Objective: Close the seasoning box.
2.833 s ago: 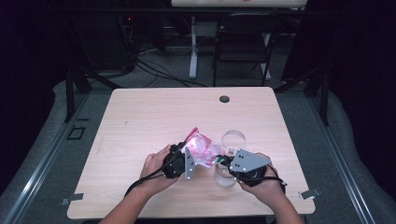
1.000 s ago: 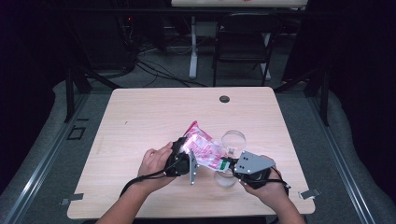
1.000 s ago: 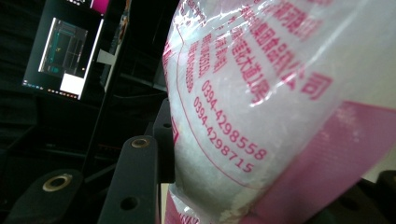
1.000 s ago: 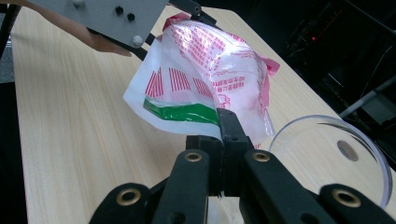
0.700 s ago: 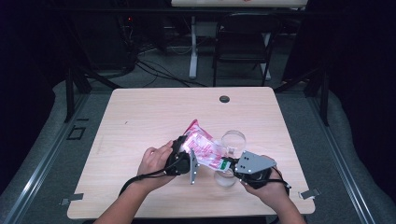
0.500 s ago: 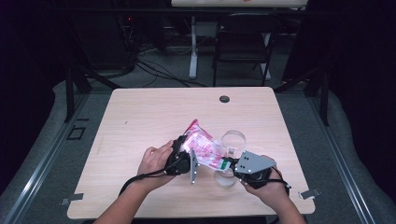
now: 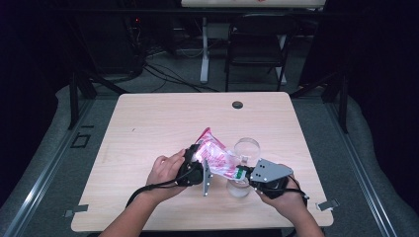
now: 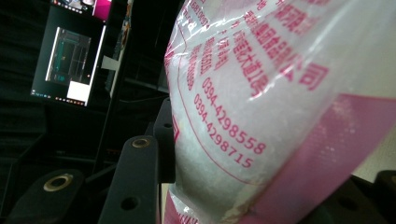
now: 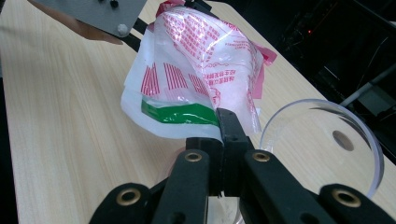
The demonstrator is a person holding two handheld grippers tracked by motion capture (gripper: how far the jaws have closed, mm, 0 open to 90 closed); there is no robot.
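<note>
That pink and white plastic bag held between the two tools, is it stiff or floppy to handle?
Probably floppy: the bag creases and sags between the left hand-held gripper and the right hand-held gripper. Its white powdery filling likely shifts when tilted. The glossy film may be slippery.

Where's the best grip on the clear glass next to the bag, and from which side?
Judging from the high view, take the clear glass across its rim from above. It stands upright and open-topped, so the thin wall fits between two jaws. Come from the far side, since the bag and both grippers crowd the near side.
</note>
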